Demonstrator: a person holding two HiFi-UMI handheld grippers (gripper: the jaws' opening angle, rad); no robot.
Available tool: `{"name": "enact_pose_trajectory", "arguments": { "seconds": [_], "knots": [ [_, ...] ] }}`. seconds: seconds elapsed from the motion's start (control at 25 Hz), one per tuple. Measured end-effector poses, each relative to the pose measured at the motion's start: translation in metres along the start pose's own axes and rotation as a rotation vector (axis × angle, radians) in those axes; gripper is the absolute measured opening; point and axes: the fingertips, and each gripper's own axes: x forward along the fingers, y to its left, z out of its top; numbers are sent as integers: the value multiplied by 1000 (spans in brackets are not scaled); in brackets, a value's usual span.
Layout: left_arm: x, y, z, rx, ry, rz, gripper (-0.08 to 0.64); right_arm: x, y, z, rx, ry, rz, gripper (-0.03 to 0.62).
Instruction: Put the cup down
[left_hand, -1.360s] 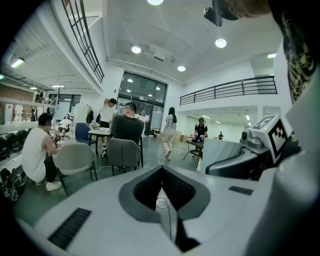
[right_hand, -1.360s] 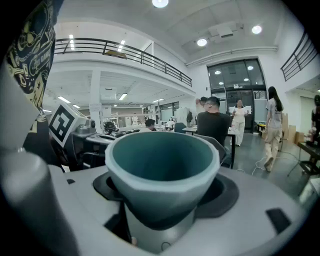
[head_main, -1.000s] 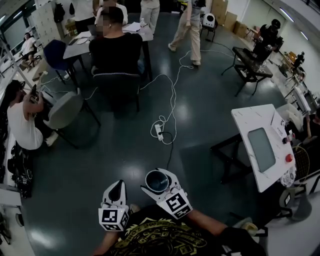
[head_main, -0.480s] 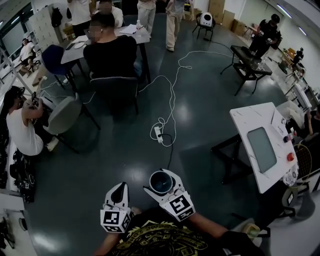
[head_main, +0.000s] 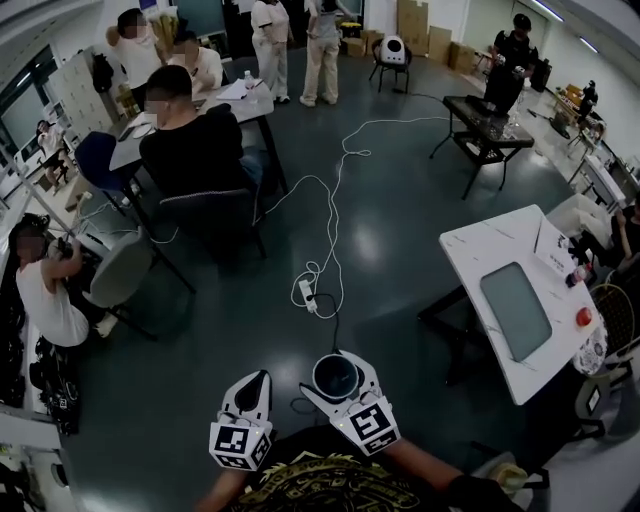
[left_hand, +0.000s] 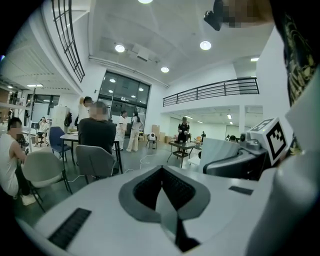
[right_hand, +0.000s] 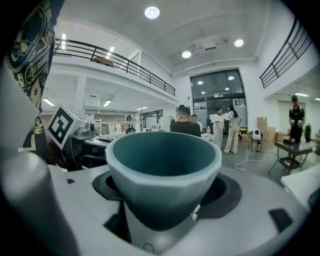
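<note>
A teal-grey cup (head_main: 336, 378) with a dark inside is held upright over the dark floor, close to my body. My right gripper (head_main: 331, 371) is shut on it, one jaw on each side of its wall. In the right gripper view the cup (right_hand: 162, 170) fills the middle, seated between the jaws of the right gripper (right_hand: 165, 202). My left gripper (head_main: 252, 385) hangs just left of the cup, jaws together and holding nothing; in its own view the left gripper (left_hand: 162, 175) shows its pads meeting in a V.
A white table (head_main: 490, 250) with a grey inset panel (head_main: 515, 310) and a red button (head_main: 583, 317) stands to the right. A power strip (head_main: 308, 293) and white cable lie on the floor ahead. Seated people, chairs (head_main: 120, 268) and desks fill the left and far side.
The view has shifted: the white table and the floor cable sit lower and further left in the frame. Both grippers stay close to my body, the cup still in the right one.
</note>
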Motion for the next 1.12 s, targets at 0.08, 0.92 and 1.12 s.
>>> {"name": "enact_pose_trajectory", "arguments": {
  "seconds": [0.08,0.92,1.12],
  "knots": [
    [16,-19,3,14,4,-22,11,-13,-20,-2,2,-6,-23,379],
    [106,-126,19,76,26,-250,11,-109,-128,-22,79,-19,-292,379],
    [111,-137,34,105,1,-285,11,-120,-134,-16,82,-38,-335,379]
  ]
}}
